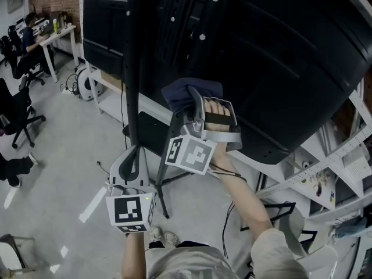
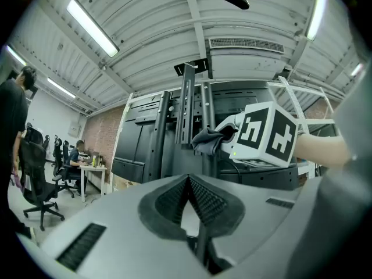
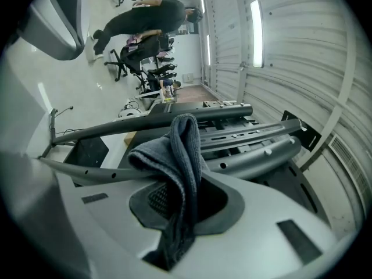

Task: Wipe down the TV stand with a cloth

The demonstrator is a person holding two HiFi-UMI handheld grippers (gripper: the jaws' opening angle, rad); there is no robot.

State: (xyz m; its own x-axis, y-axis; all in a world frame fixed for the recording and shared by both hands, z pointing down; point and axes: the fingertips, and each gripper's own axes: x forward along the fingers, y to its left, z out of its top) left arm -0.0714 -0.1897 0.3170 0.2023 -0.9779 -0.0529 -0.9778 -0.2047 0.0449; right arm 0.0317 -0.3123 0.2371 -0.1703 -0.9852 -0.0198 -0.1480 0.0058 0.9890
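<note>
The right claw [image 1: 195, 104] is pinching a dark cloth [image 1: 185, 90] and holding it up against the stand's [image 1: 132, 68] upright rails, behind the big TV [image 1: 279, 57]. The left claw [image 1: 135, 156] is hanging lower, beside the stand's pole, its pads pressed together on nothing. A person [image 1: 29, 25] is sitting at a far worktop [image 1: 58, 35].

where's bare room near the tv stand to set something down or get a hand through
Bare floor lies left of the stand's post, toward the office chairs. The right side is crowded: white shelving close beside the TV, and the right hand-held gripper holding the cloth by the post.
</note>
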